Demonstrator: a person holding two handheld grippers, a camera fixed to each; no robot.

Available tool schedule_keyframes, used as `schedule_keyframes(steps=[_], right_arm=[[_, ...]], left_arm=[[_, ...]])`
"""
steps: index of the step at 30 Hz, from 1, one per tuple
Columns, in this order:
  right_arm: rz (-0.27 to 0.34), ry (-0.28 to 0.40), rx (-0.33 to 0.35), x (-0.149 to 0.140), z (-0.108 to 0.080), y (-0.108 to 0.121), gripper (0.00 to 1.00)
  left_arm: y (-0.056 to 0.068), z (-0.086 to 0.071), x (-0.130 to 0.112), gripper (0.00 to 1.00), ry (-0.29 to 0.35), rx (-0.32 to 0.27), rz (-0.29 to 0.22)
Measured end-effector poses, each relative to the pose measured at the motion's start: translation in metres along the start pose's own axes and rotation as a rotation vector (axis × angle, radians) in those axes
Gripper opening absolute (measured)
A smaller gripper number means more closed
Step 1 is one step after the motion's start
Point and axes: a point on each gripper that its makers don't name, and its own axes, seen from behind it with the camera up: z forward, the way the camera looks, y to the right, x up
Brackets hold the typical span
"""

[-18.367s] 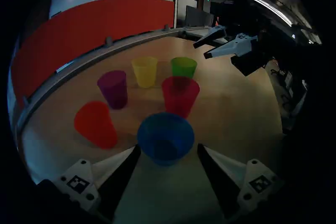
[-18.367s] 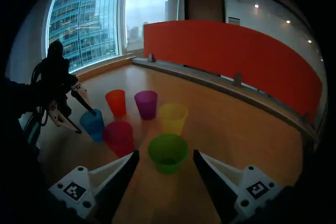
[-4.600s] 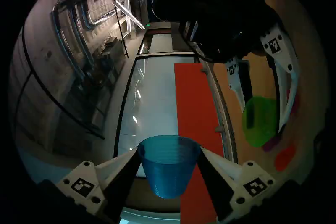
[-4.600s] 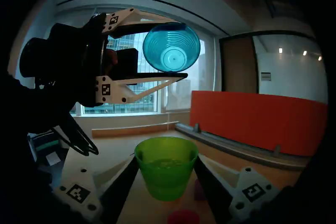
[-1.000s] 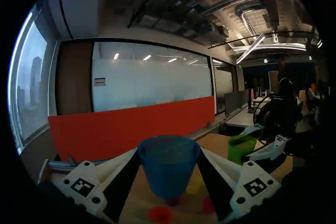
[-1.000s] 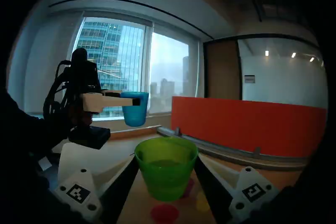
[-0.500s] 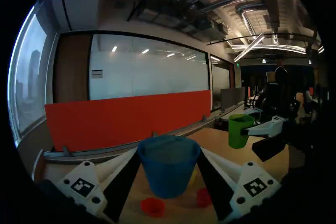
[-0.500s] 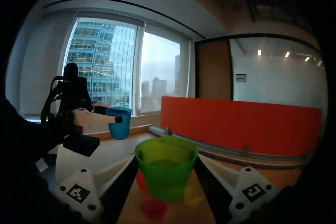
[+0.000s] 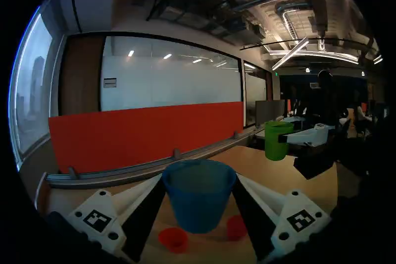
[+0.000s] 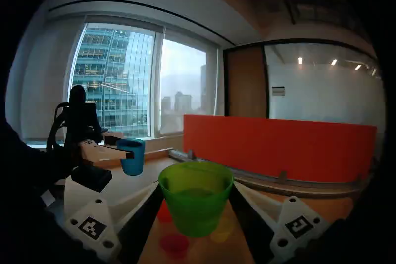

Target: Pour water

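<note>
Where the water sits: seemingly in the green cup [image 10: 195, 199], a darker level showing through its wall.
Right gripper [image 10: 195, 189]: my fingers press both sides of the green cup, upright so nothing slops.
Left gripper [image 9: 199, 184]: fingers clamp the blue cup [image 9: 199, 199], upright and well apart; its contents I cannot tell.
Bench [image 9: 232, 157]: below both raised cups, a red cup [image 9: 173, 239] standing underneath.
</note>
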Motion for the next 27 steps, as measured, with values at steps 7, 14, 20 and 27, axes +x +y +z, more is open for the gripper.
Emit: schedule_keyframes(steps=[7, 14, 20, 27], right_arm=[[0.002, -0.014, 0.003, -0.002, 0.001, 0.003, 0.89], [0.003, -0.047, 0.02, -0.01, 0.002, 0.002, 0.89], [0.002, -0.079, 0.031, -0.02, 0.003, 0.002, 0.89], [-0.005, -0.129, 0.039, -0.037, 0.002, 0.005, 0.89]], left_arm=[[0.001, 0.002, -0.007, 0.88, -0.02, -0.013, 0.008], [0.007, 0.002, -0.017, 0.88, -0.052, -0.04, 0.028], [0.008, 0.003, -0.03, 0.88, -0.091, -0.051, 0.041], [0.011, 0.003, -0.049, 0.89, -0.14, -0.067, 0.063]])
